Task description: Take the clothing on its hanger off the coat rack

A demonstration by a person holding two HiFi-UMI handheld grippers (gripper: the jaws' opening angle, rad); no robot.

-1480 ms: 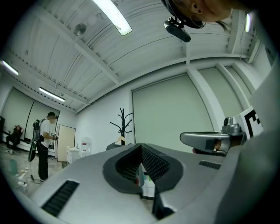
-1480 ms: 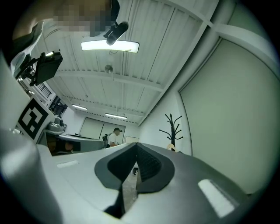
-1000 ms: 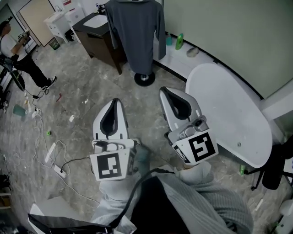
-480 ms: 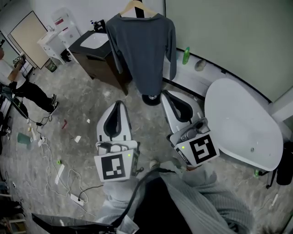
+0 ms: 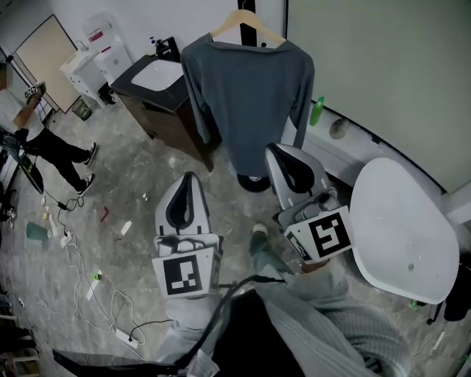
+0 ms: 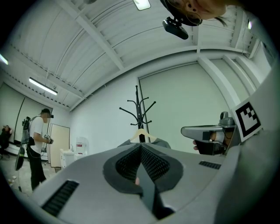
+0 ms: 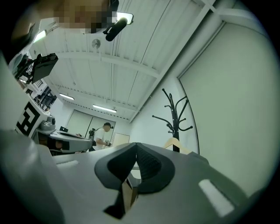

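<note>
A dark grey long-sleeved top point(image 5: 250, 96) hangs on a wooden hanger point(image 5: 246, 22) on a black coat rack point(image 6: 139, 111), whose round base point(image 5: 254, 181) shows under the hem. My left gripper point(image 5: 184, 193) is shut and empty, short of the garment and to its left. My right gripper point(image 5: 288, 158) is also shut and empty, its tip close in front of the top's lower right part. In the gripper views the hanger point(image 6: 141, 134) and rack point(image 7: 174, 118) stand ahead, above the closed jaws.
A white oval tub point(image 5: 408, 235) lies at the right. A dark vanity with a white basin point(image 5: 158, 81) stands left of the rack. A person point(image 5: 33, 121) stands at the far left. Cables point(image 5: 96, 280) lie on the floor. A green bottle point(image 5: 317, 110) sits by the wall.
The view has closed in on the rack: garment and hanger now sit lower and larger in the head view. Both grippers stay shut, the right one nearer the top.
</note>
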